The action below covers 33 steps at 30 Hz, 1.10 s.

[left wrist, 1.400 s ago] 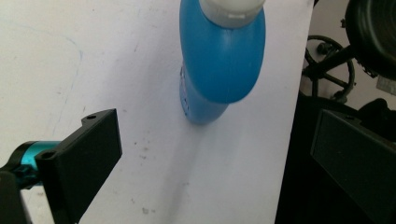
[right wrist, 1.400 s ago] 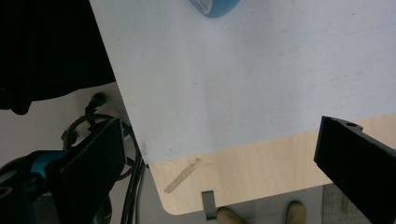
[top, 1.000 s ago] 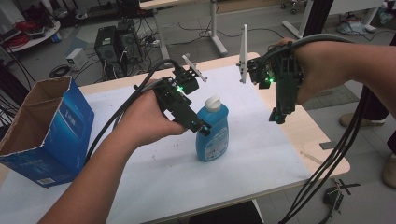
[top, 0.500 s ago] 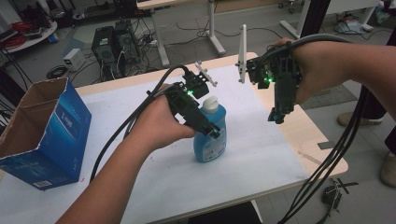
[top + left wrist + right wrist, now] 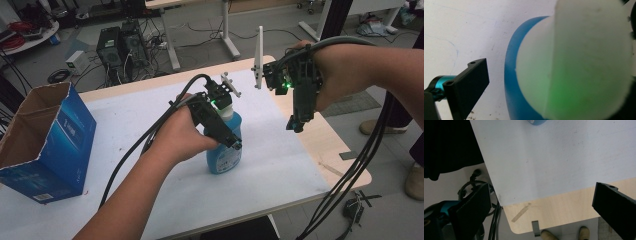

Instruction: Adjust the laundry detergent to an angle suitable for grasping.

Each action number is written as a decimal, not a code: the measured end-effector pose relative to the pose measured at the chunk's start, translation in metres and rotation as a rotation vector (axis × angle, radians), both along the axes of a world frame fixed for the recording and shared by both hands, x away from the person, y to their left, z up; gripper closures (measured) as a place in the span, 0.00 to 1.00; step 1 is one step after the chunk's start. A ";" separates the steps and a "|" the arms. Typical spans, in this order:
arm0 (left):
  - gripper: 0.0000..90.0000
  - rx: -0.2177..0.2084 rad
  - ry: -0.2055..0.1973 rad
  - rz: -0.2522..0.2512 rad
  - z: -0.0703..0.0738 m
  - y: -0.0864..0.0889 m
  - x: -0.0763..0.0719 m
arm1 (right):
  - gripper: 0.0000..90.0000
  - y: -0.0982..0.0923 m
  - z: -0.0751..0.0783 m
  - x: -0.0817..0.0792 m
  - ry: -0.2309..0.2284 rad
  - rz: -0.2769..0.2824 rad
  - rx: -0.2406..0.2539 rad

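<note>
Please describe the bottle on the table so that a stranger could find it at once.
On the white sheet covering the wooden table, look right of the open blue cardboard box. The translucent blue plastic bottle with a white cap stands upright under the left gripper, the table's lone bottle.

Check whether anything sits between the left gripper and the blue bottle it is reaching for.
Nothing visible does: the left gripper is already around the blue bottle, whose white cap sits between its jaws.

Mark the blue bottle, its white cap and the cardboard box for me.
blue bottle (image 5: 225,156): high view, on the blue body above the label.
white cap (image 5: 579,62): left gripper view, on the blurred white top, close to the camera.
cardboard box (image 5: 72,132): high view, on the blue printed side wall.
</note>
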<state>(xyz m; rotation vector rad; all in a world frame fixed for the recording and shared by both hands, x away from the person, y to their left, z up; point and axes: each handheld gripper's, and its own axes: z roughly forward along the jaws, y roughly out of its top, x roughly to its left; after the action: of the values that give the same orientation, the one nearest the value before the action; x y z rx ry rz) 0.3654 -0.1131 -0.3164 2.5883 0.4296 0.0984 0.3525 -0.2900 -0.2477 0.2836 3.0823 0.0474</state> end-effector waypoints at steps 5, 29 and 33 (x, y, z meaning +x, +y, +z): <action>0.02 0.006 -0.014 0.006 -0.004 -0.003 0.000 | 0.02 0.000 0.000 0.000 0.001 -0.010 -0.003; 0.18 0.000 -0.036 0.006 -0.003 -0.003 -0.001 | 0.02 0.000 0.000 0.000 0.002 -0.011 -0.010; 0.22 0.003 -0.035 -0.004 -0.004 -0.004 -0.002 | 0.02 0.000 0.000 0.000 0.001 -0.011 -0.009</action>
<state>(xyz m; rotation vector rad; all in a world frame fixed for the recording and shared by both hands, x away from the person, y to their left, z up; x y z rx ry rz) 0.3634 -0.1169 -0.3200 2.5859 0.4120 0.1429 0.3527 -0.2903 -0.2480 0.3009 3.0804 0.0325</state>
